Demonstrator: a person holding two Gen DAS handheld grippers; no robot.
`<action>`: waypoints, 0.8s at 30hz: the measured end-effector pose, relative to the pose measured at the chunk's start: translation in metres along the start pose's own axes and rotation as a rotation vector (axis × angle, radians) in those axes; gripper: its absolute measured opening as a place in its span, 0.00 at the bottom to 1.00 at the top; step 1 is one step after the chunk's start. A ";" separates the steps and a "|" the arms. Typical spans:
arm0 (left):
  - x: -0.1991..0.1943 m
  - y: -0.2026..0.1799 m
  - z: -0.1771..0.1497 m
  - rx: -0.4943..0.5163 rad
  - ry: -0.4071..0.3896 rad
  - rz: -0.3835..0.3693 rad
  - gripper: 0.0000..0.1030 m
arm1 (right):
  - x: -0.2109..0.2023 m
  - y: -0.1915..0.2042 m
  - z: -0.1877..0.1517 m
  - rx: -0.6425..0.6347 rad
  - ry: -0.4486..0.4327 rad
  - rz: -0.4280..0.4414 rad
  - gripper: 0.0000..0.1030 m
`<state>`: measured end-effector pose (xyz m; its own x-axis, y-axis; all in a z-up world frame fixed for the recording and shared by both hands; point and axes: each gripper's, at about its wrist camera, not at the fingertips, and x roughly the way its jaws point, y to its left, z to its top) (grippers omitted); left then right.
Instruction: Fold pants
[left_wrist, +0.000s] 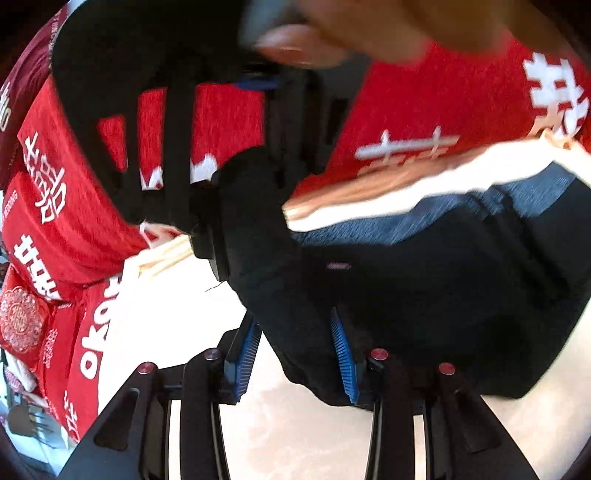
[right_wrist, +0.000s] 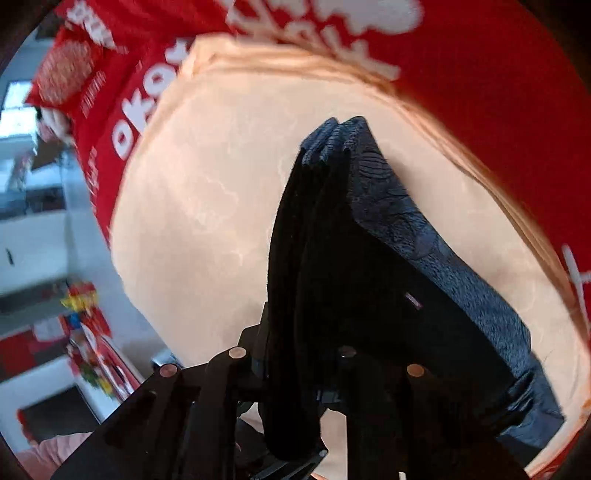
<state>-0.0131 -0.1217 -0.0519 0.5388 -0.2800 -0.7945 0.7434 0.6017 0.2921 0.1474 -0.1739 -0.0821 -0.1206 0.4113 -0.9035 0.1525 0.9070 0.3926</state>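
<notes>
The pants (left_wrist: 424, 295) are black with a blue-grey textured band, folded into a thick bundle on the pale table (left_wrist: 177, 317). My left gripper (left_wrist: 295, 354) is shut on a black fold, its blue pads (left_wrist: 245, 354) pressing from both sides. In the right wrist view the pants (right_wrist: 388, 258) rise as stacked folds from my right gripper (right_wrist: 295, 373), which is shut on the black edge; the fabric hides its pads. The right gripper's black frame (left_wrist: 166, 110) shows in the left wrist view just beyond the bundle, with a hand (left_wrist: 351, 29) above it.
The peach marbled table top (right_wrist: 203, 203) ends in a curved rim. Red cloth with white characters (right_wrist: 480, 92) (left_wrist: 424, 103) hangs close behind the rim. Red packages (left_wrist: 22, 321) lie at the left. Floor and colourful clutter (right_wrist: 85, 332) lie beyond the left edge.
</notes>
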 end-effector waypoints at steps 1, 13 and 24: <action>-0.007 -0.003 0.006 0.007 -0.013 -0.006 0.38 | -0.008 -0.004 -0.006 0.007 -0.023 0.018 0.17; -0.087 -0.070 0.070 0.004 -0.125 -0.237 0.38 | -0.134 -0.099 -0.127 0.110 -0.331 0.250 0.17; -0.104 -0.209 0.098 0.150 -0.092 -0.382 0.38 | -0.175 -0.225 -0.272 0.311 -0.552 0.364 0.17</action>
<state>-0.1853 -0.2913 0.0219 0.2414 -0.5316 -0.8119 0.9424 0.3279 0.0656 -0.1327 -0.4256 0.0341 0.4906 0.5021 -0.7121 0.3698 0.6200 0.6920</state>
